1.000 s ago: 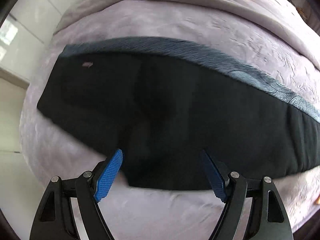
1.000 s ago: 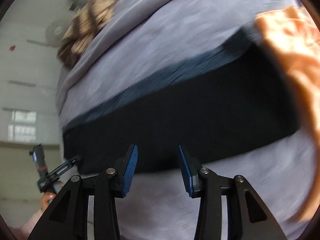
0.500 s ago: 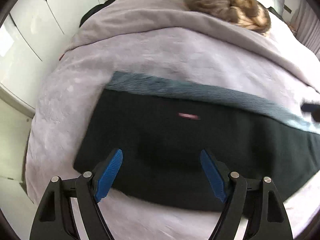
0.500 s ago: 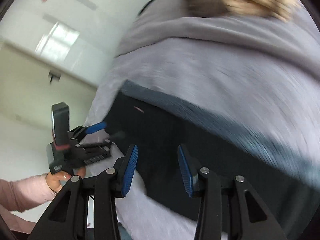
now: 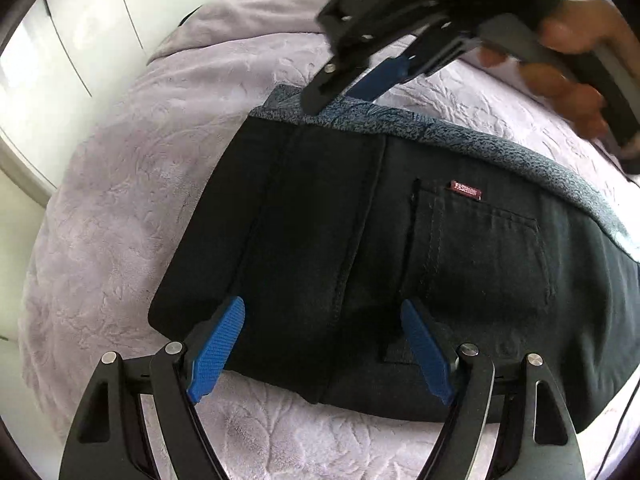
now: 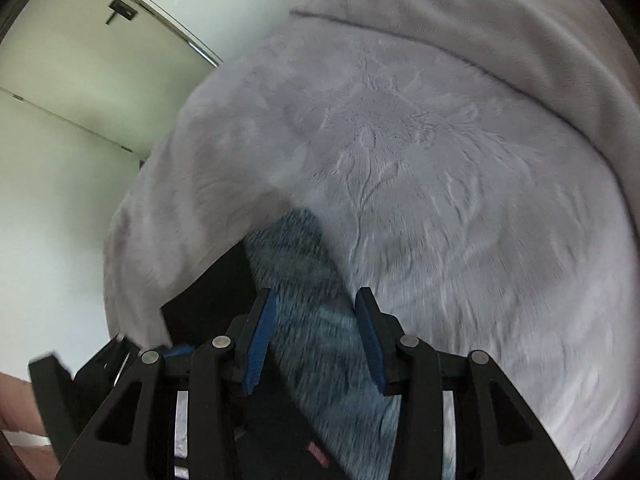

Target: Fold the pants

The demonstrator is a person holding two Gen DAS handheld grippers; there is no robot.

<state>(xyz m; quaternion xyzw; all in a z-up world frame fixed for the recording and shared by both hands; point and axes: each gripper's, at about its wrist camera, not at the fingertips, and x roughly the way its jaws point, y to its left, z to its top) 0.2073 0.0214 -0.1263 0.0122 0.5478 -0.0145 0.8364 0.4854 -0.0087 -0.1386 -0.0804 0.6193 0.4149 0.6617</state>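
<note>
Blanket (image 5: 132, 208), lilac plush, covers the whole bed under both grippers and gives soft, yielding support. Pants (image 5: 360, 264), black, lie flat on it, already doubled leg over leg, directly below and ahead of the left gripper (image 5: 320, 344); the waistband end sits to its left, the legs run off to its right. Fleece lining (image 5: 480, 140) shows as a grey-blue strip along the far edge. Pocket (image 5: 488, 256) faces up ahead and right of the left gripper, with a small red label (image 5: 466, 191) at its top. Left gripper is released, jaws wide, nothing between them, hovering over the near edge. Right gripper (image 6: 314, 336) is released too, jaws part open, empty, poised above the lining strip at the far waistband corner (image 5: 276, 102). Judgement: lined denim looks thick, fairly heavy, limp but not slippery, not fragile. Best to pinch all layers at the two waistband corners, bite deep so the lining comes along.
</note>
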